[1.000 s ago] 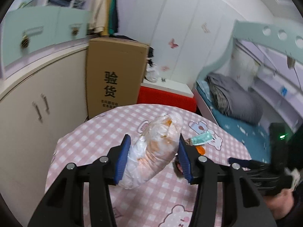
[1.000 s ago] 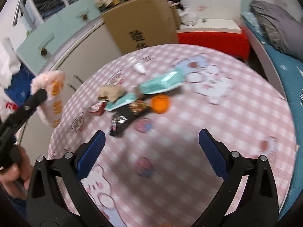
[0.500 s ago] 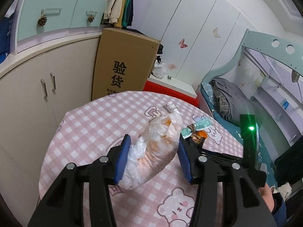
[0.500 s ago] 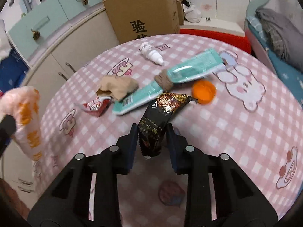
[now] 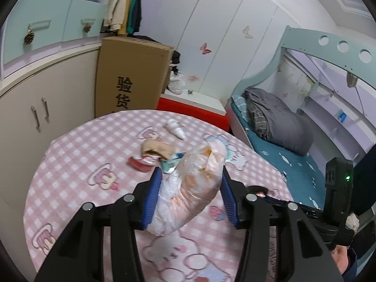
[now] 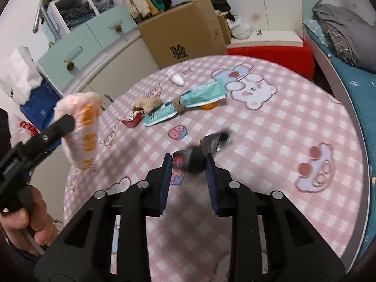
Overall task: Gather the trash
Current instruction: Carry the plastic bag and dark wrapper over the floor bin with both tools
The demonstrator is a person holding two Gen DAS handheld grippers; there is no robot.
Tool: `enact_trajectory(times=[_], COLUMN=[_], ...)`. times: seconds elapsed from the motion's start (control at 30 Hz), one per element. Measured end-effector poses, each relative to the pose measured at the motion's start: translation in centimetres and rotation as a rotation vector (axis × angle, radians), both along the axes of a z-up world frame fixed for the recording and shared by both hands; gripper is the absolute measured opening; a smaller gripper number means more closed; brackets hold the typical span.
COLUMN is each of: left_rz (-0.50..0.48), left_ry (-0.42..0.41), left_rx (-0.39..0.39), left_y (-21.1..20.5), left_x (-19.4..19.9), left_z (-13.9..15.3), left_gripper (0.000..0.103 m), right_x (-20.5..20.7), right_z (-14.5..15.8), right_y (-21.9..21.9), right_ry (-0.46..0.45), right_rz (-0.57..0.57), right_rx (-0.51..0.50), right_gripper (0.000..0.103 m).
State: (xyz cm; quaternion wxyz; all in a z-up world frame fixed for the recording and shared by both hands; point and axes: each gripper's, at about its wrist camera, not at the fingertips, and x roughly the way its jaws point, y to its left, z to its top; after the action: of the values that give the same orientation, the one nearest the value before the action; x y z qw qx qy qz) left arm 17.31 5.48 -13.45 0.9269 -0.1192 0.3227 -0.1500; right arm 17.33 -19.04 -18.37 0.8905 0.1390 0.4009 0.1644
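Note:
My left gripper is shut on a translucent plastic bag with orange print, held above the pink checked round table. The bag also shows in the right wrist view. My right gripper is shut on a black snack wrapper, lifted a little off the table. On the table lie two teal packets, a brown crumpled paper, a red wrapper, an orange cap and a small white bottle.
A tall cardboard box stands behind the table against beige cabinets. A red and white bench and a bed with a grey blanket lie to the right. White and blue bags stand left of the table.
My right gripper closed on the black wrapper and pulled it back off the pile toward me. My left gripper kept the bag and shifted a little over the table.

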Motion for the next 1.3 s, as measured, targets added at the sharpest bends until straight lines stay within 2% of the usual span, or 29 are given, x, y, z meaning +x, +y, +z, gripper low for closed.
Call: enact_trajectory(times=[0.23,0.37,0.47,0.67,0.8,1.03,1.17,1.3], left_rz=[-0.024,-0.021,-0.024,-0.018,-0.024,-0.103,-0.176,-0.283], left_ry=[0.0,0.012,0.016,0.016,0.018,0.008,-0.001,-0.01], left_rx=[0.012,0.016,0.023,0.031,0.024,0.01,0.007,0.004], left_y=[-2.6,-3.1,-3.4,-3.5,-3.6,-7.4,-11.2,-16.8], left_x=[-0.9,-1.4,-1.6,-2.0,-1.9,-1.7,-1.5,-1.5], left_z=[0.4,0.1,0.1,0.2,0.3,1.2,1.9,2.8], left_gripper=[0.048,0.048,0.048,0.048,0.048,0.048,0.048,0.048], right_x=[-0.8,-0.7,-0.3,0.3,-0.3,-2.4,-4.2,-6.6], right_z=[-0.4,-1.0,-1.6,-2.5,-1.9,0.8,2.5,3.4], right_y=[-1.6,-1.3,-1.0,-0.8,-2.3,-7.9,-12.5,-18.2], right_ry=[-0.004,0.0,-0.002,-0.007,-0.021,-0.077,-0.118,-0.152], right_rz=[0.022,0.023,0.012,0.009,-0.005,-0.073,-0.134,-0.228], right_rx=[0.009,-0.028,-0.049,-0.045,0.011,0.125,0.186,0.227], right_gripper=[0.028,0.032,0.039,0.033,0.03,0.029,0.029,0.029])
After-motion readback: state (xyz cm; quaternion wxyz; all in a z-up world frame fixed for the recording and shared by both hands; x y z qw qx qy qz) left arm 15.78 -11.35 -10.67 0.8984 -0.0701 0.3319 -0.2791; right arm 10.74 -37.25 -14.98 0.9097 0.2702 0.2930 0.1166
